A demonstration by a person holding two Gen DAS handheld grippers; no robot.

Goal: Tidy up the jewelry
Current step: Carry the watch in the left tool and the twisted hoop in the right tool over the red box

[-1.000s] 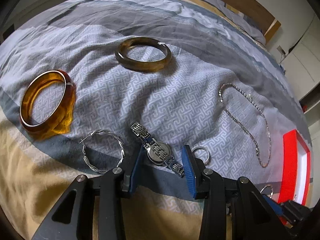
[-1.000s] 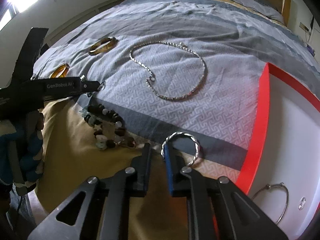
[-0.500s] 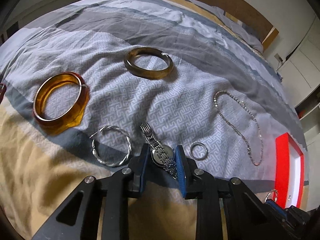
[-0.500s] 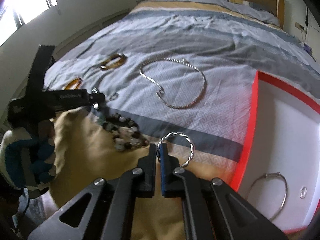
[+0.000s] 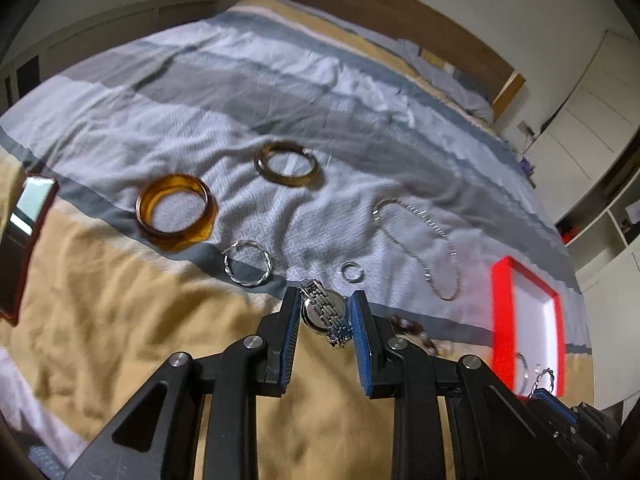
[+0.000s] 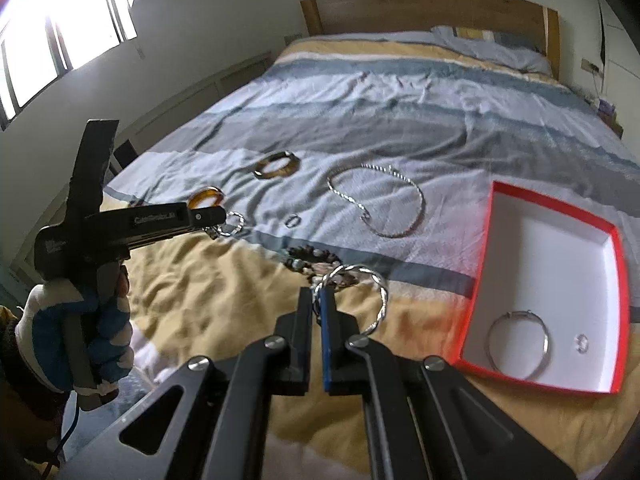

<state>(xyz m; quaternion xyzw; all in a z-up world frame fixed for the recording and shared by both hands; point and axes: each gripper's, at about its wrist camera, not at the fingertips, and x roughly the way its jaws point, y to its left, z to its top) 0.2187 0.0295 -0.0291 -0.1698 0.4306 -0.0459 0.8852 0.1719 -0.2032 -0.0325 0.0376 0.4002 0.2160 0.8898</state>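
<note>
Carrying: left tool (image 5: 325, 314) pinching watch (image 5: 324, 314), right tool (image 6: 316, 304) clamped on twisted hoop (image 6: 366, 294). Red box (image 6: 484, 240) has 2 pcs; bangles, chain, ring still on bed.

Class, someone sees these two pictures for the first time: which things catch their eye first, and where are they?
The red box at the right of the bed, holding a thin bangle. Then the left tongs clamped on a silver watch, and the right tongs shut on a twisted hoop, both held above the bedspread.

I see a shiny metal watch (image 5: 325, 314) and a twisted polished metal hoop (image 6: 370, 296). The bangle (image 5: 176, 210) looks glossy amber plastic, the bedcover (image 5: 248, 92) matt cloth
</note>
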